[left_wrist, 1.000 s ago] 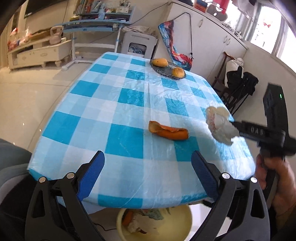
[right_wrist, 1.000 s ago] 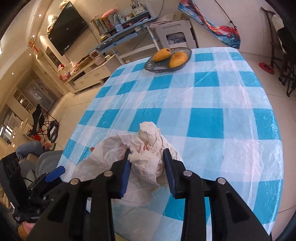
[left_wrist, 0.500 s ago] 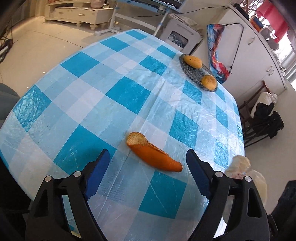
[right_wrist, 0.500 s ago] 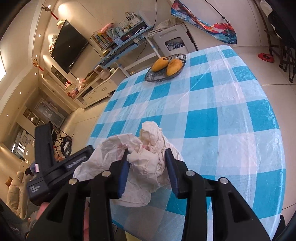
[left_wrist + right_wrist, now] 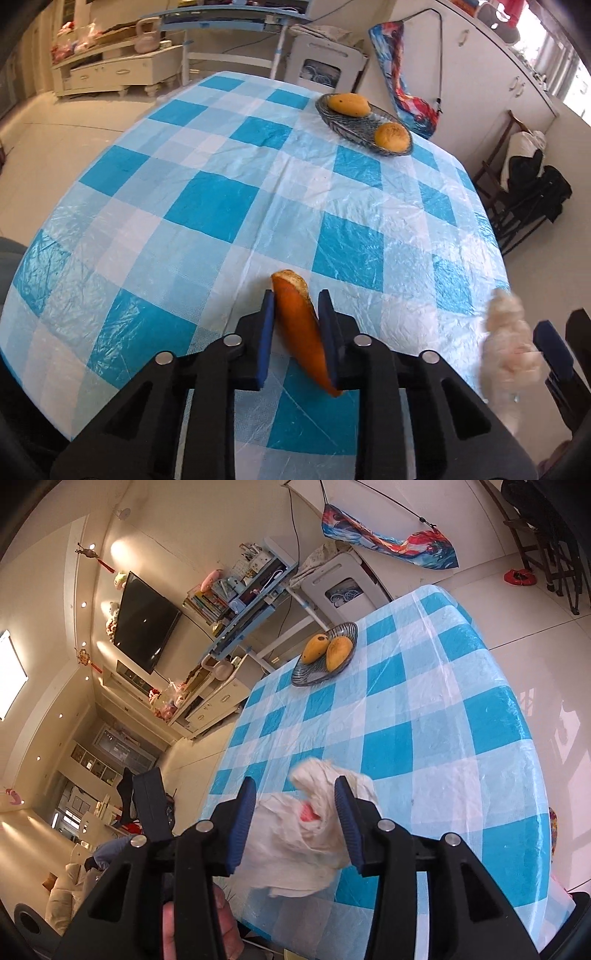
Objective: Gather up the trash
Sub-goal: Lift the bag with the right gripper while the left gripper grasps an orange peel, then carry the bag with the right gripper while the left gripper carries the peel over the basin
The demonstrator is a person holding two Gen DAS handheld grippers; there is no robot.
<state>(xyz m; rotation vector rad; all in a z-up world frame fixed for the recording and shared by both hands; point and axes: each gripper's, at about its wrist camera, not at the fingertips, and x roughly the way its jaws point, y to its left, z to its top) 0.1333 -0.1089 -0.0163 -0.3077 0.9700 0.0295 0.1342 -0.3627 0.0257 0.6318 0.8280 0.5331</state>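
- Right now my left claw (image 5: 295, 325) is clenched on the orange peel (image 5: 301, 332), its blue pads (image 5: 266, 332) pressing the peel from both sides near its middle.
- The peel stands tilted between the pads, its pale cut end pointing away from me and its pointed end hanging below the right pad, over the checked tablecloth (image 5: 207, 206).
- I cannot tell whether the peel's lower tip touches the cloth or is just above it.
- My right claw (image 5: 295, 812) has its jaws parted, wider than the crumpled white tissue (image 5: 306, 842) that sits between them.
- The tissue looks blurred, with a pink stain showing in its folds, and I cannot tell whether either pad is touching it.
- From the left wrist view the same tissue (image 5: 509, 347) shows as a pale blur beyond the table's right edge, beside one blue pad of the right claw (image 5: 550, 350).
- At the far end of the table a dark glass dish (image 5: 354, 125) holds two mangoes (image 5: 349, 104), well apart from both claws.
- From the right wrist view the dish (image 5: 314, 672) and its mangoes (image 5: 338, 651) sit near the far corner of the cloth (image 5: 424, 716).
- At the bottom of that view, my hand (image 5: 195, 934) shows under the claw's frame.
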